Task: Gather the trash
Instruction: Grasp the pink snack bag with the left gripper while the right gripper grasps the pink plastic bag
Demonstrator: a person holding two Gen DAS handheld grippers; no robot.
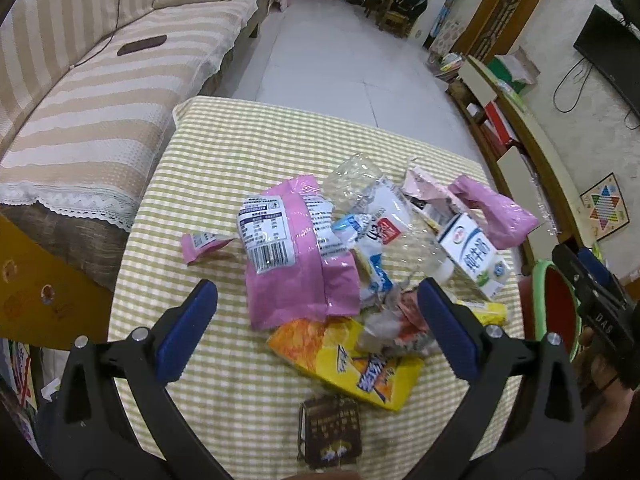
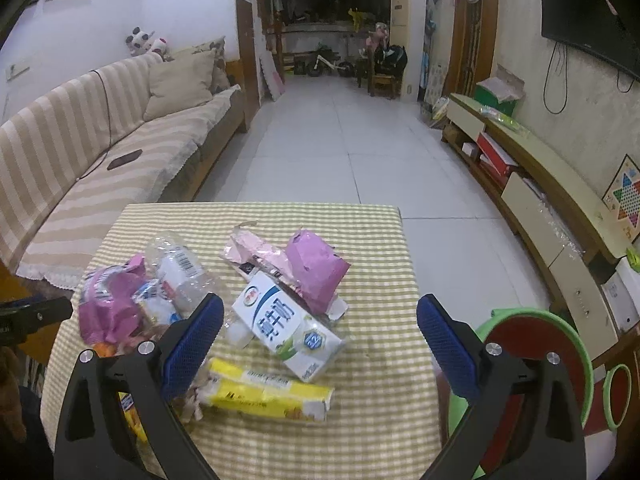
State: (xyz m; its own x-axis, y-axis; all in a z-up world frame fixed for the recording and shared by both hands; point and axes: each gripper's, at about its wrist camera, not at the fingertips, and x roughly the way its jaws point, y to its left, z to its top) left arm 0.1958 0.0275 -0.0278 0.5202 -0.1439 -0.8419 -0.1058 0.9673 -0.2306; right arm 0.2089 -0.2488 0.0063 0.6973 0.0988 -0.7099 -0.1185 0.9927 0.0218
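Both grippers hovering, fingers spread, gripping nothing.
Left gripper over large pink plastic wrapper; right gripper over white-blue milk carton on checked-cloth bench.

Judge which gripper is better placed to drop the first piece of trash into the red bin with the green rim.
Right, probably. The right gripper hangs open above the white-and-blue milk carton, beside the red bin with the green rim. The left gripper, also open, sits over the pink plastic wrapper, farther from the bin.
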